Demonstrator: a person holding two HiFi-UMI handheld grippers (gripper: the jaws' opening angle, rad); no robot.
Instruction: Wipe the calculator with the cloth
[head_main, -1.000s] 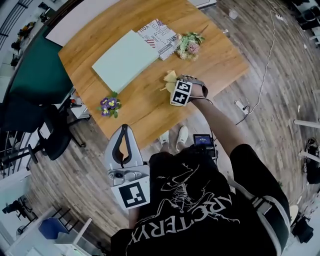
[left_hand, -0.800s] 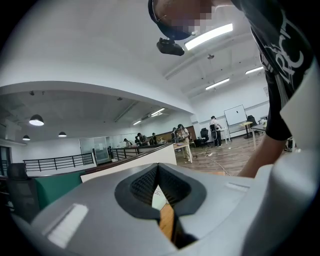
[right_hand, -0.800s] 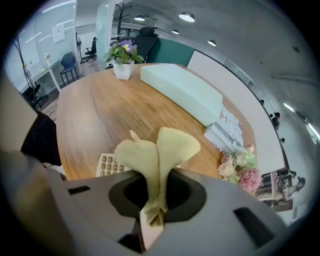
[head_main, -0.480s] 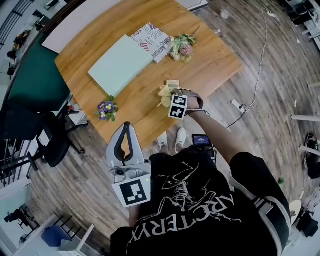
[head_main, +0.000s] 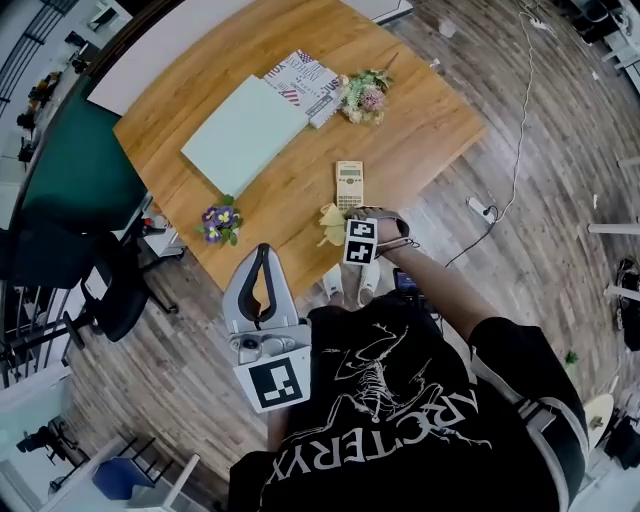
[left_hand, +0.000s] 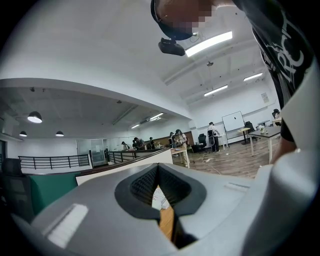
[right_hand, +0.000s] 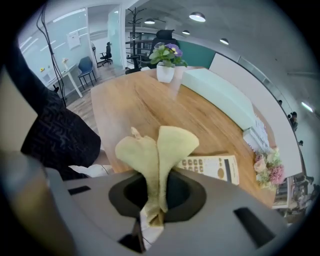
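Observation:
A cream calculator lies flat on the wooden table, near its front edge. My right gripper is shut on a pale yellow cloth, held just off the table's front edge, a little nearer me than the calculator and not touching it. The cloth sticks up from the jaws in two flaps. My left gripper hangs shut and empty below the table edge, close to my body, pointing up toward the table.
On the table lie a pale green board, a patterned magazine, a flower bunch and a small pot of purple flowers. A black office chair stands left. A cable runs across the floor at right.
My right gripper has drawn back toward me with the cloth, from over the calculator to the table's front edge. The calculator now lies uncovered. The left gripper has stayed put.

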